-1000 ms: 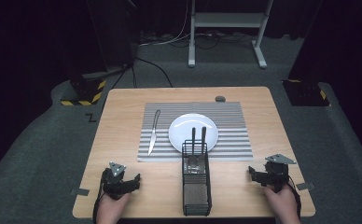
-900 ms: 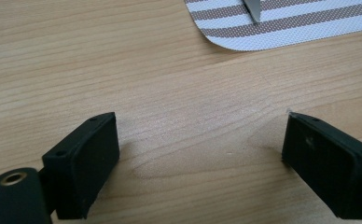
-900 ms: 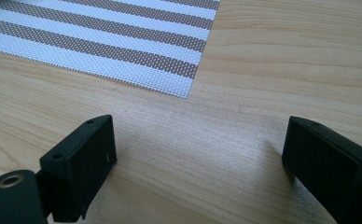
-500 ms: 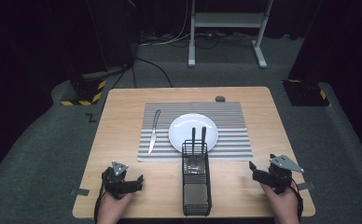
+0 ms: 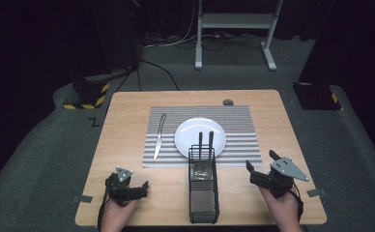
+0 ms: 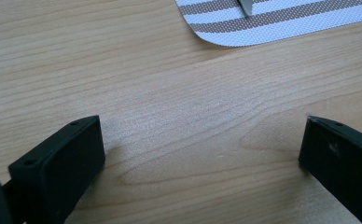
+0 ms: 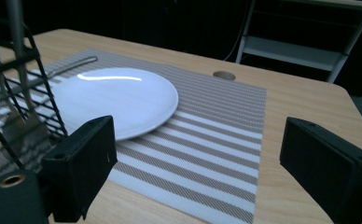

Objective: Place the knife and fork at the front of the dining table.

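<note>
A white plate (image 5: 200, 136) lies on a striped placemat (image 5: 234, 121), with a knife (image 5: 159, 136) on the mat's left part. A black wire caddy (image 5: 203, 193) stands at the mat's near edge, and two dark utensil handles (image 5: 205, 142) stick up from it. My left gripper (image 5: 144, 188) rests low over bare wood at the near left; its jaws have just been opening and stand wide apart (image 6: 202, 144) with nothing between them. My right gripper (image 5: 260, 162) hovers right of the caddy, open and empty (image 7: 198, 154), facing the plate (image 7: 118, 100).
The wooden table (image 5: 127, 121) stands on grey floor mats. A small dark round thing (image 5: 228, 102) lies behind the placemat. A metal stand (image 5: 234, 29) and cables are on the floor beyond. Bare wood lies at both sides of the mat.
My right gripper has risen from the table and shifted a little; its grey top plate shows larger. The left hand has stayed put.
</note>
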`<action>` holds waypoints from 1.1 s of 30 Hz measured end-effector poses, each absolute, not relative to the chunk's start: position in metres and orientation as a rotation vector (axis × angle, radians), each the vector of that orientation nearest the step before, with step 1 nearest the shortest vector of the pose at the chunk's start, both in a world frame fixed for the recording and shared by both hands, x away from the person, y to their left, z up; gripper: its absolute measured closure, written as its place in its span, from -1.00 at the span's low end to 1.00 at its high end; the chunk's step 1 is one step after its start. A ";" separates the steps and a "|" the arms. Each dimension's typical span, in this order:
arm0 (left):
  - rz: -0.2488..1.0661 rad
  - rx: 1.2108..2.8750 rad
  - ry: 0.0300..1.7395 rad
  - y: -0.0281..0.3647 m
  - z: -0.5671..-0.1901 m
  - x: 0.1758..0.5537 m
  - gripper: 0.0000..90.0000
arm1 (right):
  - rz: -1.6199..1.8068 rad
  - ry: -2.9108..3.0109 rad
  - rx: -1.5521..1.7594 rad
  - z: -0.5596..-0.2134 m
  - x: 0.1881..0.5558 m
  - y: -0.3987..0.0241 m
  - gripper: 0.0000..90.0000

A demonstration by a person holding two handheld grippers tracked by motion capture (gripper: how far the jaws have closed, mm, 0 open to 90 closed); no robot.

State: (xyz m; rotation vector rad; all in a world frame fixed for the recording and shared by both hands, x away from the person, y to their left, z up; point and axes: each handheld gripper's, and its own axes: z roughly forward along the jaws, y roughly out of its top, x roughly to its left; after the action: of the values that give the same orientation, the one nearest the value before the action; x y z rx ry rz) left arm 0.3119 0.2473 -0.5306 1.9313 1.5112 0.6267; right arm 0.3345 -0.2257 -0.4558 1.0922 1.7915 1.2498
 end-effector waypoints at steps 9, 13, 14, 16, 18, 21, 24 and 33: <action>0.626 1.932 1.510 0.247 -0.531 0.312 -1.00 | 1.344 1.776 1.017 -0.438 0.338 -0.193 -0.75; 0.625 1.932 1.510 0.247 -0.531 0.312 -1.00 | 1.408 1.782 0.971 -0.433 0.340 -0.177 -0.73; 0.625 1.930 1.510 0.247 -0.531 0.312 -1.00 | 1.414 1.779 0.958 -0.431 0.341 -0.173 -0.72; 0.624 1.931 1.508 0.247 -0.531 0.312 -1.00 | 1.426 1.778 0.949 -0.427 0.343 -0.163 -0.70; 0.625 1.925 1.510 0.247 -0.531 0.312 -1.00 | 1.449 1.762 0.925 -0.423 0.344 -0.154 -0.64; 0.624 1.926 1.509 0.247 -0.531 0.312 -1.00 | 1.461 1.753 0.896 -0.419 0.347 -0.141 -0.57; 0.624 1.927 1.510 0.247 -0.531 0.312 -1.00 | 1.491 1.747 0.888 -0.417 0.351 -0.131 -0.48; 0.625 1.928 1.508 0.247 -0.531 0.312 -1.00 | 1.553 1.769 0.882 -0.420 0.362 -0.119 0.13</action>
State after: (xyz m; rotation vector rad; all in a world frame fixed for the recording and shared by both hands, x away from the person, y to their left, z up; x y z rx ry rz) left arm 0.3121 0.2472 -0.5308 1.9276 1.5084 0.6253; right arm 0.3624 -0.1188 -0.4198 0.8820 1.7692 1.5533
